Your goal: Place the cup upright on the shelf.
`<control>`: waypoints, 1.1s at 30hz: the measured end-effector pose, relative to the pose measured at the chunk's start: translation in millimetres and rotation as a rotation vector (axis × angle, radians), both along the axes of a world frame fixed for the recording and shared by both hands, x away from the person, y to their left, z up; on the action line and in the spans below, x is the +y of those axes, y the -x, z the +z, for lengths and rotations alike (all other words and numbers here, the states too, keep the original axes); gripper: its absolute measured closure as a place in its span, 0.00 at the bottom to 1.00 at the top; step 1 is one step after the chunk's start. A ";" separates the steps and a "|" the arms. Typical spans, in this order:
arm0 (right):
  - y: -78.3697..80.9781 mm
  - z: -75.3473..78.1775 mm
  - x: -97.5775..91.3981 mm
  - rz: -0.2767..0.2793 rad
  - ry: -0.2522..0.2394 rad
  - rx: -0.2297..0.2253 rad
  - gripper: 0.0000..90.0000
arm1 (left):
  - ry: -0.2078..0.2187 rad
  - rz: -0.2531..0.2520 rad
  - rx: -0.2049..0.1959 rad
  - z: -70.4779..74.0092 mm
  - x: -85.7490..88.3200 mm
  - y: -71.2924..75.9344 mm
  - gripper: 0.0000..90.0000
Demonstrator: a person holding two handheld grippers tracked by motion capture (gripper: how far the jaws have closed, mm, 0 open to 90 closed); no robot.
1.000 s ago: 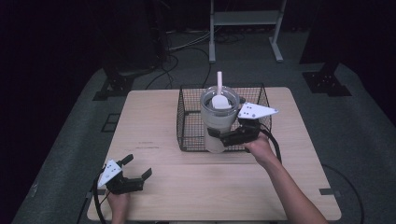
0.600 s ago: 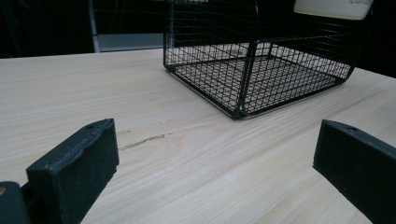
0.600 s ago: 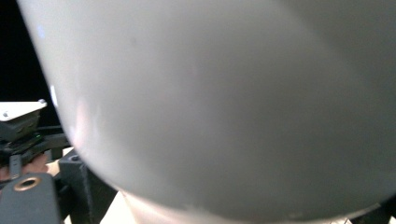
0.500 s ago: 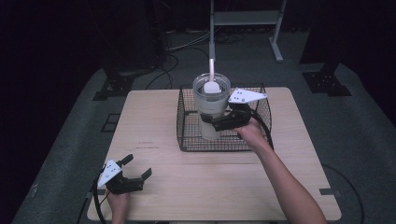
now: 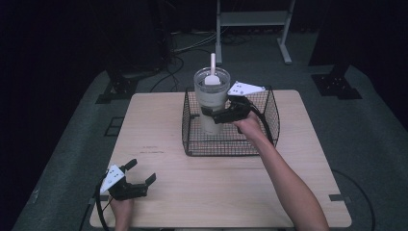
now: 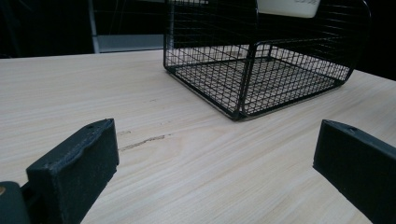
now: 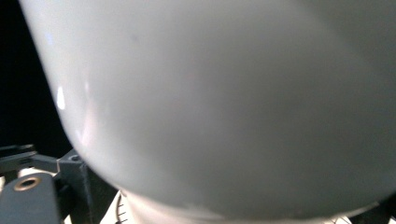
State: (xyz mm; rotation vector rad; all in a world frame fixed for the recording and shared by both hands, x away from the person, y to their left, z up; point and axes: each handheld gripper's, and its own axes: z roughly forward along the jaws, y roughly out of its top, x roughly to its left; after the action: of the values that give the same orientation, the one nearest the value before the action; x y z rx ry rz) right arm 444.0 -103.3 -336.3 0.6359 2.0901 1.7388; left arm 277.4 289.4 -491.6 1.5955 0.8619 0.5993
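Pale matt wood-grain table [image 6: 187, 177] — black wire-mesh basket [image 6: 261, 79] — smooth, glossy white tumbler [image 7: 233, 102].

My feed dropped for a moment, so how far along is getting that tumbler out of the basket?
Done: the right hand-held gripper is shut on the tumbler and has it lifted, its base above the wire basket floor in the left gripper view. In hand: carrying it up, still over the basket. Left: clearing the rim and setting it on the table. The left hand-held gripper sits open, idle.

A white tumbler [image 5: 211, 98] (pale straw) above a black wire basket [image 5: 230, 142] on a light woodgrain table [image 5: 159, 130].
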 end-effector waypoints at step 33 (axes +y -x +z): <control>-58.1 -45.8 20.6 0.019 0.069 0.061 0.09 | 0.014 -0.003 -0.005 0.1 1.6 1.1 0.00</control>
State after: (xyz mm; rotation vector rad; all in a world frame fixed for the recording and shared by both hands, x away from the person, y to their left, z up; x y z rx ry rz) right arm 502.1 -82.7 -382.1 0.6588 2.1932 1.6692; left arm 276.2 291.0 -491.5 1.5817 0.8584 0.5936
